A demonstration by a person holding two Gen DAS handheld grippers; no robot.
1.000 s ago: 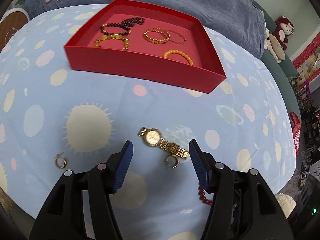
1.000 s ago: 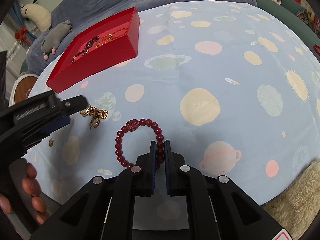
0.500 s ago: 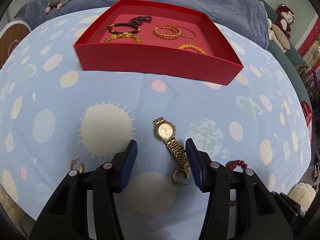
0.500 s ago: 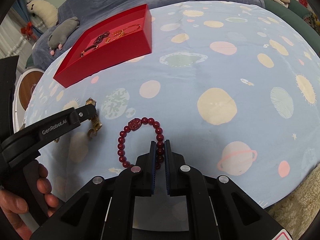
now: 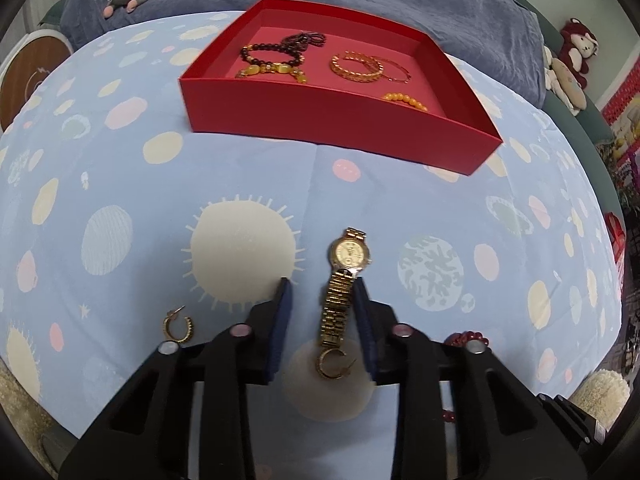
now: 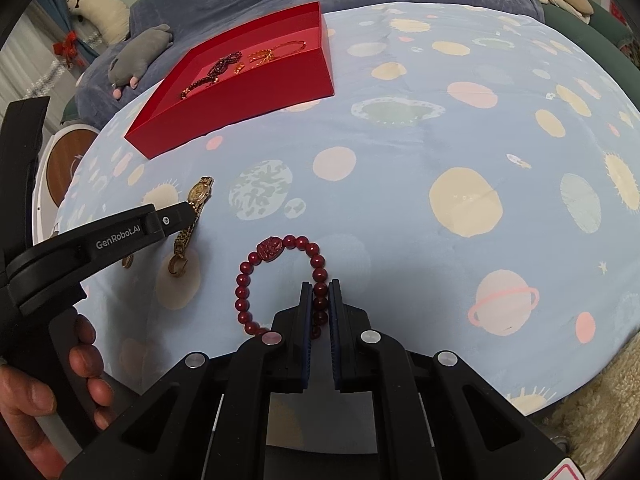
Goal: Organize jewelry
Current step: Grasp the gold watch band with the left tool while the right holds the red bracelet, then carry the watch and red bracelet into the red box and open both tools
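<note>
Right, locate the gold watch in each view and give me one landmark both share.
Left wrist view: the watch lies low and centre, its band running down between the left tongs, which are closing around it.
Right wrist view: the watch sits at left, partly behind the left tongs' tip.
Shared landmark: the red tray, beyond the watch in both.

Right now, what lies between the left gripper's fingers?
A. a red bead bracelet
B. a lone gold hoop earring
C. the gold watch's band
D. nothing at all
C: in the left wrist view the gold watch has its band running between the left gripper jaws, which are closing; the red bead bracelet sits in the right gripper.
</note>
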